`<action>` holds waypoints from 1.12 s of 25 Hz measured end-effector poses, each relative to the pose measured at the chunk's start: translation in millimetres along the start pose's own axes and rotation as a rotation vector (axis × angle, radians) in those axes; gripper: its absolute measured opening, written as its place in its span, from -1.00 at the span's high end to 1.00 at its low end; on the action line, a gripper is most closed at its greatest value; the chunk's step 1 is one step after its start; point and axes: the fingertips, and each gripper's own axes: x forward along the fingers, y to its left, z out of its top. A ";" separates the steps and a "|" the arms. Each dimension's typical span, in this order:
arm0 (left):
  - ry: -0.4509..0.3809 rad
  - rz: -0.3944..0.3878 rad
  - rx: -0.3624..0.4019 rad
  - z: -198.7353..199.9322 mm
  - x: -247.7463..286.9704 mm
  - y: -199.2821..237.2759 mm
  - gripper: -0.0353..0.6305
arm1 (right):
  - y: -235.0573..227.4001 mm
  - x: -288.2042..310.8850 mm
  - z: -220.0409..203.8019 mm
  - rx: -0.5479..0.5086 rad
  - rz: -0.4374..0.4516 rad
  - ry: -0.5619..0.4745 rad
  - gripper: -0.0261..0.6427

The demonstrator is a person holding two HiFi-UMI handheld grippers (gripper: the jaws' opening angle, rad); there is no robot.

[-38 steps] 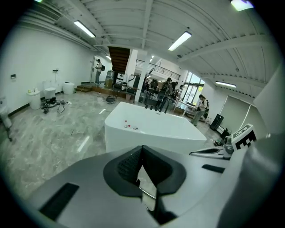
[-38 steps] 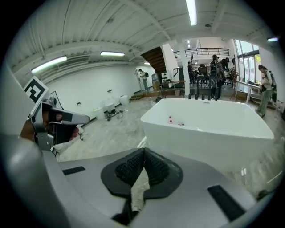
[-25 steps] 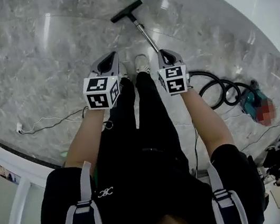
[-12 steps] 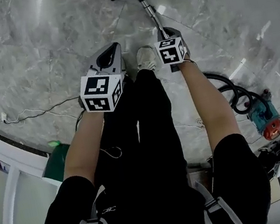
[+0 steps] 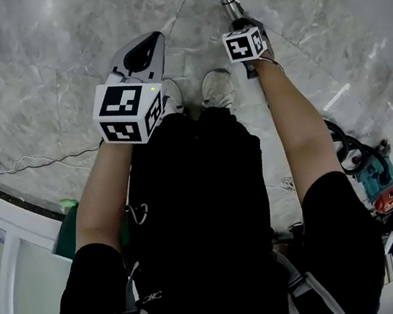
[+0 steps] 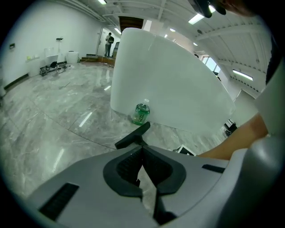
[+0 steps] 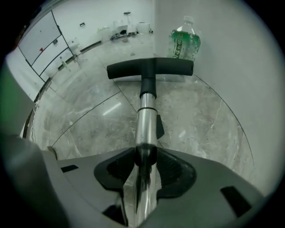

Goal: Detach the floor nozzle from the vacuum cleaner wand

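Floor nozzle (image 7: pixel 150 68) lies flat on the far floor, still joined to the wand (image 7: pixel 144 120); the right gripper (image 7: pixel 144 153), jaws just spread, straddles that wand unclamped; the left gripper (image 6: pixel 142 149) hangs pressed together, empty; the whole detaching remains.

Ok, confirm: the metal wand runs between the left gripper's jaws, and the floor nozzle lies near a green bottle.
Wrong side: the right gripper view shows the wand between the jaws of the right gripper, which have just been opening; the left gripper is shut, empty. The floor nozzle does lie near the green bottle.
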 end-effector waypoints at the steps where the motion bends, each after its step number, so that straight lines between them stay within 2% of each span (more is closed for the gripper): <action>1: 0.001 -0.001 -0.005 -1.6 1.4 3.5 0.87 | -0.4 4.3 -1.0 0.008 0.000 0.010 0.50; 5: 0.019 -0.009 0.003 -1.9 -3.7 3.1 0.87 | 1.7 -5.9 -4.7 0.002 0.041 0.063 0.47; 10: 0.000 -0.055 -0.115 15.4 -45.6 -28.2 0.84 | 25.6 -93.7 6.3 -0.026 0.098 -0.039 0.47; 11: -0.011 -0.072 -0.150 18.8 -55.0 -37.0 0.75 | 32.6 -115.1 7.5 -0.041 0.110 -0.060 0.47; 13: -0.026 -0.117 -0.224 23.2 -72.3 -56.0 0.37 | 47.8 -157.4 5.5 -0.076 0.137 -0.094 0.47; 14: -0.030 -0.140 -0.255 24.8 -79.3 -64.8 0.25 | 55.1 -177.3 3.7 -0.090 0.152 -0.109 0.47; 18: -0.002 -0.193 -0.349 16.8 -88.8 -91.1 0.18 | 80.9 -245.8 -5.4 -0.125 0.226 -0.168 0.47; 20: 0.036 -0.213 -0.372 8.9 -84.8 -103.0 0.19 | 90.3 -272.9 -8.7 -0.144 0.254 -0.196 0.47; 22: 0.039 -0.236 -0.385 8.7 -82.7 -114.0 0.18 | 100.4 -296.6 -11.5 -0.164 0.279 -0.218 0.47; 24: 0.006 -0.255 -0.416 15.6 -82.8 -120.1 0.19 | 111.4 -318.8 -12.6 -0.176 0.306 -0.241 0.47; 28: -0.123 -0.245 -0.484 39.4 -88.3 -117.3 0.18 | 131.6 -355.7 -16.5 -0.182 0.367 -0.272 0.47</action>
